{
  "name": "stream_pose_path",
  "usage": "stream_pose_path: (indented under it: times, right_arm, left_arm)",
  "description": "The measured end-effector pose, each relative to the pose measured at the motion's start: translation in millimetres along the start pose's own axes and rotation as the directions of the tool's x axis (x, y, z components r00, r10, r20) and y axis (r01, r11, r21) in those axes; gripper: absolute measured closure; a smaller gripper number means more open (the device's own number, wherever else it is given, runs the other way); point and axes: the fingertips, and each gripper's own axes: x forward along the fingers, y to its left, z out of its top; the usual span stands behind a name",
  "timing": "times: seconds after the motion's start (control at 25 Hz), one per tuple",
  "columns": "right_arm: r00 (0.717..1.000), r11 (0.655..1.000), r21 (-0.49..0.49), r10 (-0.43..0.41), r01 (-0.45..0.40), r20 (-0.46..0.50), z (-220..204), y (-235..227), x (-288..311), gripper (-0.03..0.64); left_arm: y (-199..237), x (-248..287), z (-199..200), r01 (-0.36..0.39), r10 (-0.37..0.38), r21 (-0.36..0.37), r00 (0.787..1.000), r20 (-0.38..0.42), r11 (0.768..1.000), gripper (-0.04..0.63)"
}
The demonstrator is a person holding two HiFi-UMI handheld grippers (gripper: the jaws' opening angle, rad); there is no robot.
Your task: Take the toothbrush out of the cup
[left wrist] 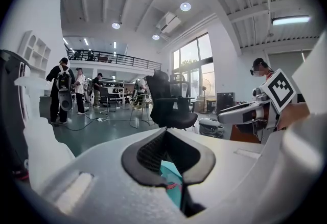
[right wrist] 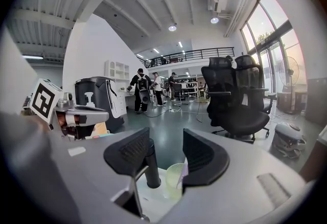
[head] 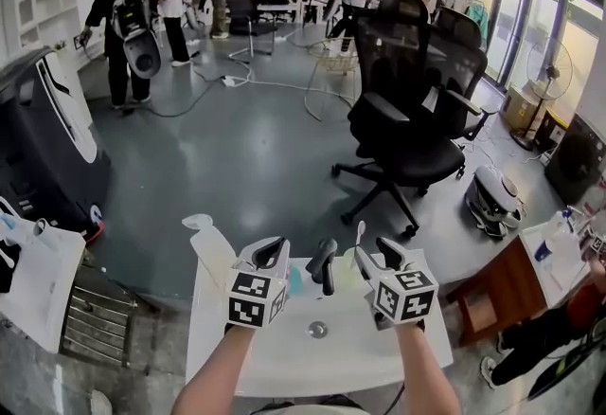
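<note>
A pale green cup stands on the white basin just right of the black faucet. A white toothbrush sticks up out of the cup. My right gripper hovers right beside the cup, open and holding nothing. In the right gripper view the cup and the faucet show low in the gap of that gripper. My left gripper is left of the faucet. In its own view its jaws stand apart, with a teal thing below them.
A black office chair stands beyond the basin. A white pump bottle sits at the basin's far left corner, and the drain lies near me. A dark machine is at left, a wooden cabinet at right, people at the back.
</note>
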Motion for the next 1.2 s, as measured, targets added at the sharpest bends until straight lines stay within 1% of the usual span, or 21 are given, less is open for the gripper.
stream_pose_path:
  times: [0.28, 0.48, 0.64, 0.88, 1.2]
  right_arm:
    - [0.998, 0.998, -0.006, 0.056, -0.056, -0.013, -2.7, -17.4, 12.2, 0.428]
    - [0.995, 0.995, -0.01, 0.097, -0.097, -0.018, -3.8, -38.7, 18.6, 0.428]
    - [0.992, 0.993, -0.005, 0.12, -0.121, -0.026, -7.8, -50.3, 24.7, 0.428]
    - [0.987, 0.988, 0.012, 0.153, -0.152, -0.053, -20.8, -54.8, 36.0, 0.428]
    - [0.98, 0.983, 0.039, 0.18, -0.177, -0.084, -36.3, -54.5, 52.9, 0.428]
  left_arm:
    - [3.2, 8.4, 1.6, -0.076, 0.076, -0.004, 0.997, 0.003, 0.997, 0.598]
    - [3.6, 19.0, 4.3, -0.144, 0.144, -0.007, 0.989, 0.006, 0.989, 0.598]
    - [2.6, 21.5, 1.4, -0.183, 0.183, -0.012, 0.983, -0.001, 0.983, 0.598]
    - [1.2, 20.9, 0.4, -0.22, 0.22, -0.01, 0.975, -0.005, 0.975, 0.598]
    - [2.3, 15.9, -4.3, -0.246, 0.246, 0.0, 0.969, -0.023, 0.969, 0.598]
